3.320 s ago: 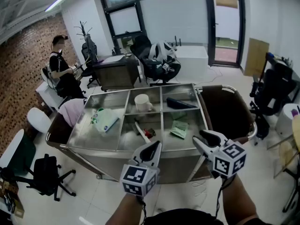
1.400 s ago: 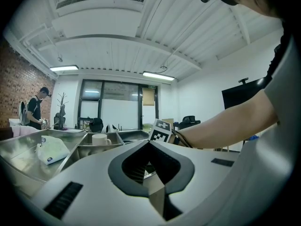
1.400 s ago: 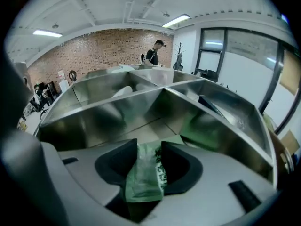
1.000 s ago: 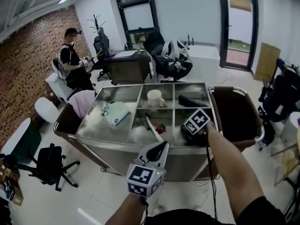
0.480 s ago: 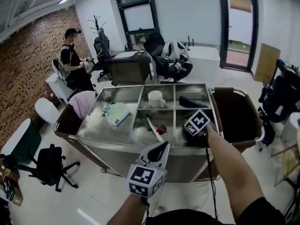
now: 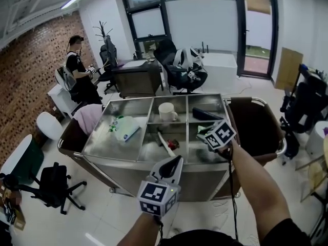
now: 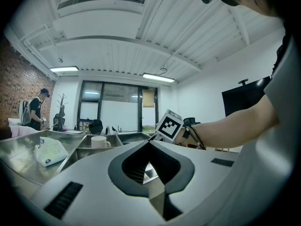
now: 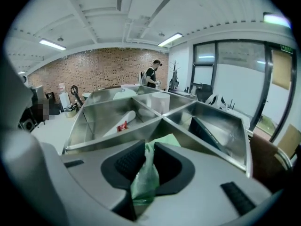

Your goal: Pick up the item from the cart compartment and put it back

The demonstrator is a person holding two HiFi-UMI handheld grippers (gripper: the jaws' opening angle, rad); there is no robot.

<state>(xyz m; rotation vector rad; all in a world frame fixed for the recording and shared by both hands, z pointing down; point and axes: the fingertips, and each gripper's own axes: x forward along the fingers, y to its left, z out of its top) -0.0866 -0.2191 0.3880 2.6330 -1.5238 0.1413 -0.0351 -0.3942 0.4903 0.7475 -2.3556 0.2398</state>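
Over the near right compartment of the cart point(image 6: 123, 170), the right gripper point(image 8: 145, 147) pinches a thin green packet point(image 8: 143, 178), its jaws having just closed on it, while the left gripper point(image 7: 149, 145) hovers just before the cart's front wall, its jaws pressed together and empty.

Steel dividers point(image 6: 187, 114) wall each compartment of the cart point(image 6: 113, 168), so entry is from above. Left of the mug point(image 6: 165, 111) a white bag point(image 6: 125, 127) crowds the wide bay (near end bare).
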